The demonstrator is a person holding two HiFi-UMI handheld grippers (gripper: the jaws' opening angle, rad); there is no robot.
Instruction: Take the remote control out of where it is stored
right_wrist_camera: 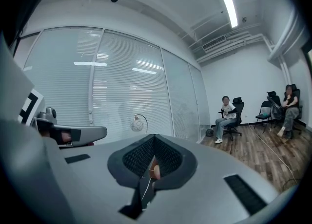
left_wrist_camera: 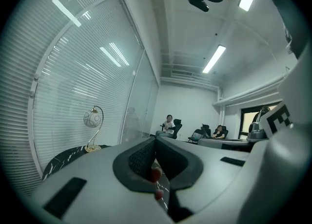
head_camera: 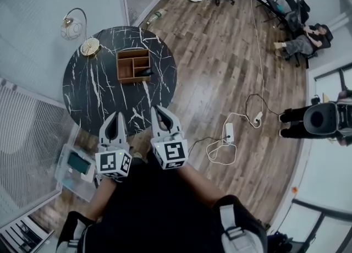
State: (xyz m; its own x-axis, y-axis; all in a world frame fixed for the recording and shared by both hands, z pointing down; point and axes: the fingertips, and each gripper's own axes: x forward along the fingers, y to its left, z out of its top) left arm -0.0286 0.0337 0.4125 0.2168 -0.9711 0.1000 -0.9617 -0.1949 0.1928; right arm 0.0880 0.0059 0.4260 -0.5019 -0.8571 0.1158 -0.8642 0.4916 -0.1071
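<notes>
The person is standing over a round black marble table [head_camera: 93, 89] veined in white and is holding both grippers above its near edge. The left gripper [head_camera: 116, 116] is keeping its jaws pressed together with nothing between them. The right gripper [head_camera: 159, 109] is showing the same: jaws fully closed and empty.

A wooden organiser [head_camera: 126, 66] with several compartments is sitting near the table's far side. The remote control [head_camera: 146, 72] is showing only as a small dark shape in the organiser's right-hand compartment nearest the grippers, well apart from both of them. A lamp [head_camera: 89, 46] with a gold base and a round globe is standing at the table's far left edge.

The table is resting on a wood-plank floor [head_camera: 220, 70]. A white power strip [head_camera: 229, 132] is lying on the planks to the right, with loose cables curling around it. Glass walls with pale blinds [right_wrist_camera: 122, 96] are closing off the room on the left. People are sitting in black office chairs [head_camera: 286, 4] at the far end, and long ceiling lights [right_wrist_camera: 228, 4] are glowing overhead.
</notes>
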